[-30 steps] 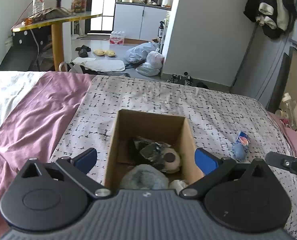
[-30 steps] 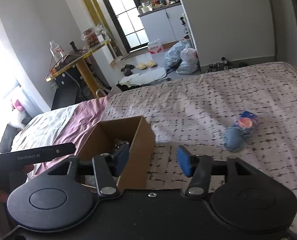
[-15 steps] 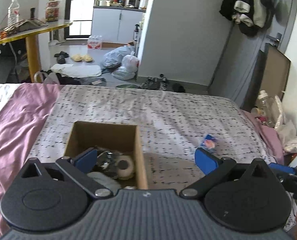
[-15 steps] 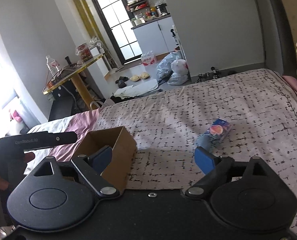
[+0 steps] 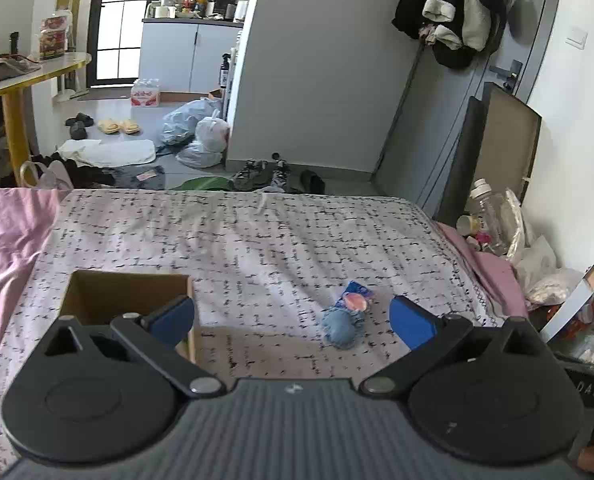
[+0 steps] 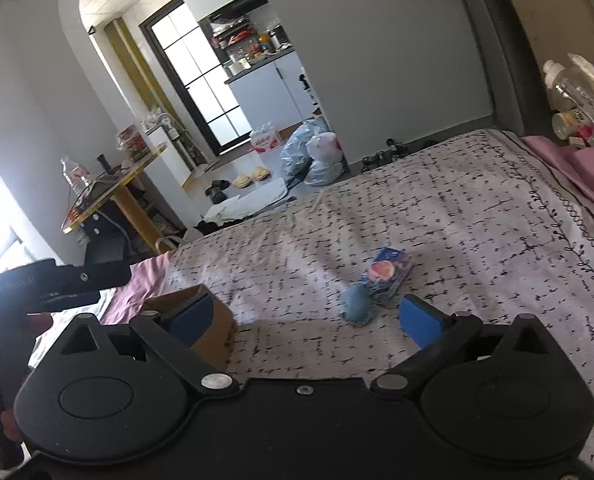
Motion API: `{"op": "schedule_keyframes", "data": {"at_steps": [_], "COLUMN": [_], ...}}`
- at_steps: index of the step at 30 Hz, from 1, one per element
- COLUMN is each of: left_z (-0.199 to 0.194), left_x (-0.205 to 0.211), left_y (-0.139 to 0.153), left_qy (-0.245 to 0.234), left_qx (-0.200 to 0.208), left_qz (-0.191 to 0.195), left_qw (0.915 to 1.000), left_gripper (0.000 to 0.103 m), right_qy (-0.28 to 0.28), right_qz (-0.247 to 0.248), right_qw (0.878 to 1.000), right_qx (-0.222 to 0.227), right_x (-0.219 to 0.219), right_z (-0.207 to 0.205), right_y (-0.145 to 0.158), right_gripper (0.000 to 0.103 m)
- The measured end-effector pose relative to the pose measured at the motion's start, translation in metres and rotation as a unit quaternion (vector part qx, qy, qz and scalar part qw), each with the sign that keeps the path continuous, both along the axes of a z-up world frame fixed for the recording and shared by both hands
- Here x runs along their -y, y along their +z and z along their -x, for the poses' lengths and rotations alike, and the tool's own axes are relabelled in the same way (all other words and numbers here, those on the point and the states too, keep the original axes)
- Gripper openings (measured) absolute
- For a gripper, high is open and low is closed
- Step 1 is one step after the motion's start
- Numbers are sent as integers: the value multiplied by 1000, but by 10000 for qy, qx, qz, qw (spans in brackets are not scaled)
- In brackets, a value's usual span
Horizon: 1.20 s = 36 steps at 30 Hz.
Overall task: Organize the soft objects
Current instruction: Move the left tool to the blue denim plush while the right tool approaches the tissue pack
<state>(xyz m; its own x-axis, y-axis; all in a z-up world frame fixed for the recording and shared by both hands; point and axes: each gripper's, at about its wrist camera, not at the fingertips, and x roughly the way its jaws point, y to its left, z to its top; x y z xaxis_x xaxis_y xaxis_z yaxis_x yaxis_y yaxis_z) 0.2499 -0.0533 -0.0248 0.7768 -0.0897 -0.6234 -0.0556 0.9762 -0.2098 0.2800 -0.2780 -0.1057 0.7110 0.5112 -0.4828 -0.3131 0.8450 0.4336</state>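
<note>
Both views have swung away from the cardboard box (image 5: 129, 294), which a second ago sat centred between the left gripper's (image 5: 293, 318) fingers and now sits at that gripper's left finger, partly hidden behind it. Its blue pads stand wide apart with nothing between them. The right gripper's (image 6: 303, 316) jaws have just been opening and now stand wide too — empty, above the bed (image 6: 477, 216).

Just beyond the box, to its right on the patterned bedspread (image 5: 257, 240), lies the blue soft toy (image 5: 343, 326) with a small blue packet (image 5: 355, 298) touching its far side; both lie apart from the box. In the right wrist view the toy (image 6: 359, 302) lies ahead between the spread fingers, nearer the right one. A pink sheet (image 5: 5, 232) lies left of the box. On the far side of the box, past the foot of the bed, plastic bags (image 5: 201, 132) and slippers (image 5: 119, 126) lie on the floor.
</note>
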Motion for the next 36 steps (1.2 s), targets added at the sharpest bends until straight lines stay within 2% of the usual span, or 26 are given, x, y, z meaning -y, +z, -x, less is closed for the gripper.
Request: {"op": "schedule_keyframes", "data": {"at_steps": [15, 19, 23, 26, 31, 36], "left_z": [-49, -64, -82, -93, -113, -129], "left_x": [30, 44, 48, 54, 59, 70], "left_y": [-43, -56, -72, -81, -100, -122], "left_qy": [-162, -257, -189, -207, -274, -410], "left_qx": [-357, -536, -792, -801, -908, -926], "left_qz": [14, -234, 11, -54, 75, -55], "left_qw": [9992, 9980, 9967, 9966, 9955, 9948], "left_gripper": [103, 103, 102, 102, 100, 97], "right_qy": [-164, -258, -320, -405, -543, -560], "right_qz": [-174, -207, -256, -262, -303, -402], "right_qw": [9995, 9990, 9984, 9978, 9960, 9938], "right_qx": [-229, -309, -378, -456, -634, -871], "right_x": [27, 33, 37, 40, 44, 43], "right_z": [-33, -44, -55, -66, -87, -109], "right_y": [-32, -41, -49, -54, -68, -85], "right_gripper": [102, 102, 102, 102, 101, 99]}}
